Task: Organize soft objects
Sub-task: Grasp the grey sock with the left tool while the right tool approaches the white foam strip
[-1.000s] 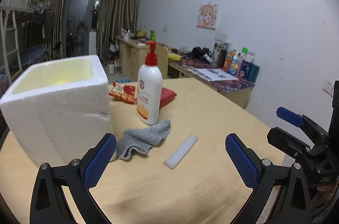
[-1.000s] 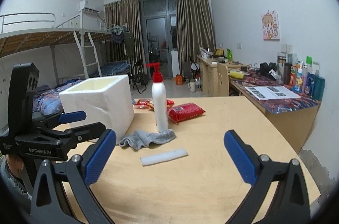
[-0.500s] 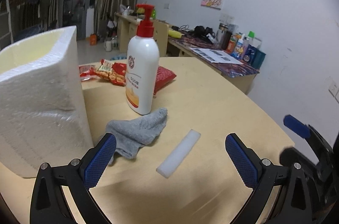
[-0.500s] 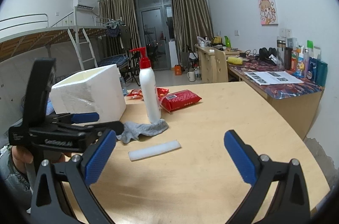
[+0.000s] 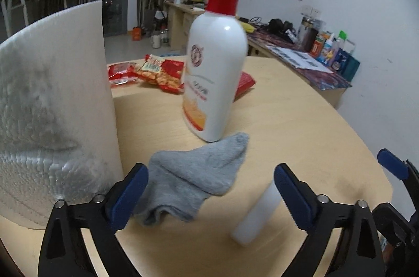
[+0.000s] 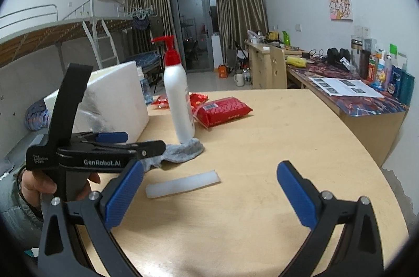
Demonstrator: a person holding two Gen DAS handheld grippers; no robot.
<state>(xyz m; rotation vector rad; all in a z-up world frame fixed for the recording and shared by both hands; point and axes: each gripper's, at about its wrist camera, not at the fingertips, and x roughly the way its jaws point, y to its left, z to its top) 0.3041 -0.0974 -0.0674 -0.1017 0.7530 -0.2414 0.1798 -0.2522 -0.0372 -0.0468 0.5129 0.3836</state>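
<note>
A crumpled grey sock (image 5: 193,180) lies on the round wooden table (image 5: 301,125) at the foot of a white pump bottle (image 5: 214,83). My left gripper (image 5: 209,194) hangs low over the sock. Its jaws are closing, the sock lies between them near the left pad (image 5: 128,195), and neither pad presses on it. A white foam strip (image 5: 258,214) lies by the right finger. In the right wrist view my right gripper (image 6: 209,195) stands open over the table, just behind the foam strip (image 6: 183,182). There the left gripper (image 6: 145,141) reaches over the sock (image 6: 183,151).
A big white foam box (image 5: 52,106) stands close on the left of the sock. Red snack packets (image 5: 159,72) and a red pack (image 6: 222,110) lie behind the bottle (image 6: 180,99). A hand (image 6: 34,185) holds the left gripper. A cluttered desk (image 6: 366,104) runs along the right wall.
My left gripper has come forward and down to the sock, which now lies between its fingers. The right gripper has moved a little forward, closer to the foam strip.
</note>
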